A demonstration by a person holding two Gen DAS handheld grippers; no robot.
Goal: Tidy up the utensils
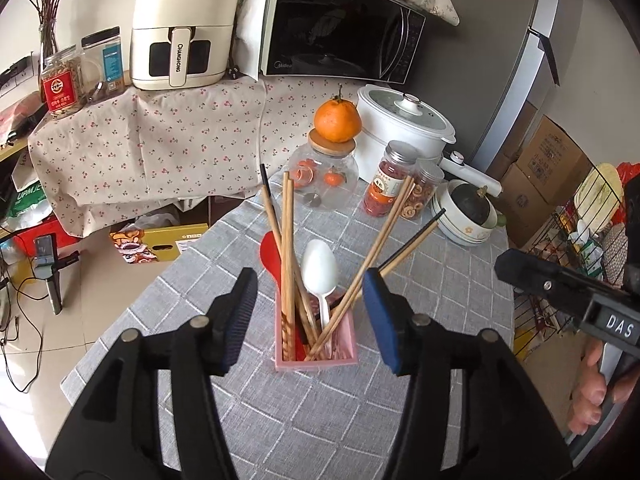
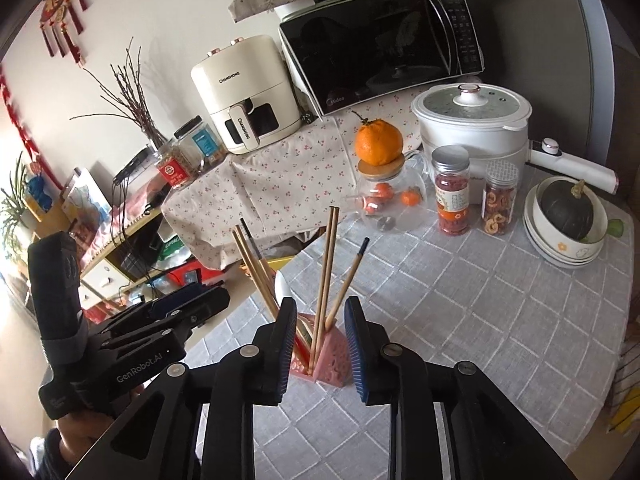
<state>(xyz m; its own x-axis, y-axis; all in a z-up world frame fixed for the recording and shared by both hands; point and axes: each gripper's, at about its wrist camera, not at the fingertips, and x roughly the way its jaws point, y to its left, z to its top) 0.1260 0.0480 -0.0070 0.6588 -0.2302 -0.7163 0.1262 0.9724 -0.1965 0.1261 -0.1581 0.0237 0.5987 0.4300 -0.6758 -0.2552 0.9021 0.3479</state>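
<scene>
Item: pink holder (image 1: 316, 344), standing upright on the grey checked worktop (image 1: 400, 420), near its front edge. It is carrying several wooden chopsticks (image 1: 287, 256), a white spoon (image 1: 319, 270) and a red spoon (image 1: 271, 254); the chopsticks are fanning out left and right, and the white spoon is standing bowl-up between them.

Left tongs (image 1: 310, 320): hanging just above and in front of the holder, set wide apart, gripping nothing. The right-leaning chopsticks are passing close by the right-hand pad; whether they are touching it cannot be told.

Right tongs (image 2: 318, 344): also apart and empty, straddling the holder (image 2: 328, 364) from the other side, with chopsticks (image 2: 326, 276) rising between the pads.

Risks, as judged:
- The holder is looking narrow and top-heavy; a sideways nudge against the splayed sticks is likely tipping it over.
- Closing on one chopstick is liable to be catching its neighbour, dragging both out or levering the holder up.
- Both tongs are working over the same small spot, so they could be knocking together.

Surroundings: glass jar (image 1: 324, 182) with an orange (image 1: 337, 120) balanced on its lid, two snack jars (image 1: 400, 184), a stack of bowls (image 1: 466, 216) holding a dark squash, and a white cooker (image 1: 404, 124) are standing behind. A toppled holder could be scattering sticks among them.
</scene>
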